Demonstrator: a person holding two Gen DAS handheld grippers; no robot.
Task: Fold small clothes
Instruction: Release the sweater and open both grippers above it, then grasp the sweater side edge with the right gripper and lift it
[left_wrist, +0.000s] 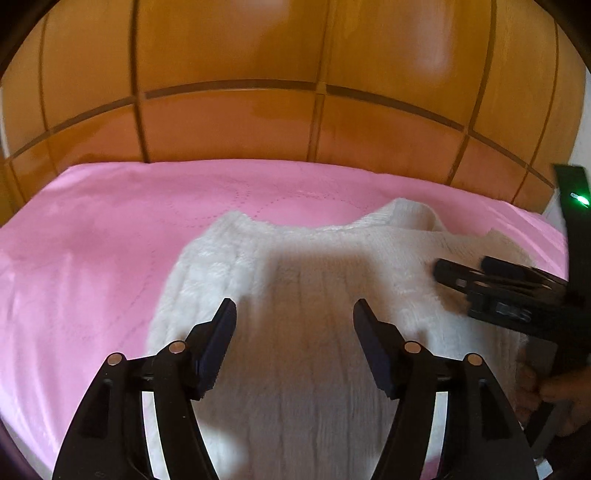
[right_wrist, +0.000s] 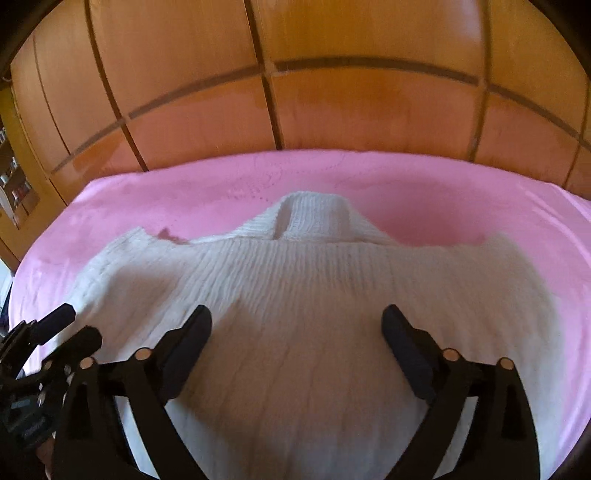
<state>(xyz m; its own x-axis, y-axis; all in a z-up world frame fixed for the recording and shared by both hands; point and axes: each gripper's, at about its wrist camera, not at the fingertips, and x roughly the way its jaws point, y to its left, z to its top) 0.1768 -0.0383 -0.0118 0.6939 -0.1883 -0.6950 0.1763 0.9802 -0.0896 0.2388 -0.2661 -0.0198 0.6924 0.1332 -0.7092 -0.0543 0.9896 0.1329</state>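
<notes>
A white ribbed knit sweater (left_wrist: 303, 295) lies flat on a pink bedsheet (left_wrist: 92, 240), its turtleneck collar (right_wrist: 314, 218) pointing toward the headboard. My left gripper (left_wrist: 294, 314) is open and empty, hovering over the sweater's left half. My right gripper (right_wrist: 297, 321) is open and empty over the sweater's middle, below the collar. The right gripper also shows at the right edge of the left wrist view (left_wrist: 495, 284); the left gripper shows at the lower left of the right wrist view (right_wrist: 62, 332). The sweater's lower hem is hidden under the grippers.
A glossy wooden headboard (left_wrist: 295, 122) with panel grooves stands behind the bed. Pink sheet (right_wrist: 480, 206) spreads around the sweater. A shelf with small items (right_wrist: 14, 184) is at the far left.
</notes>
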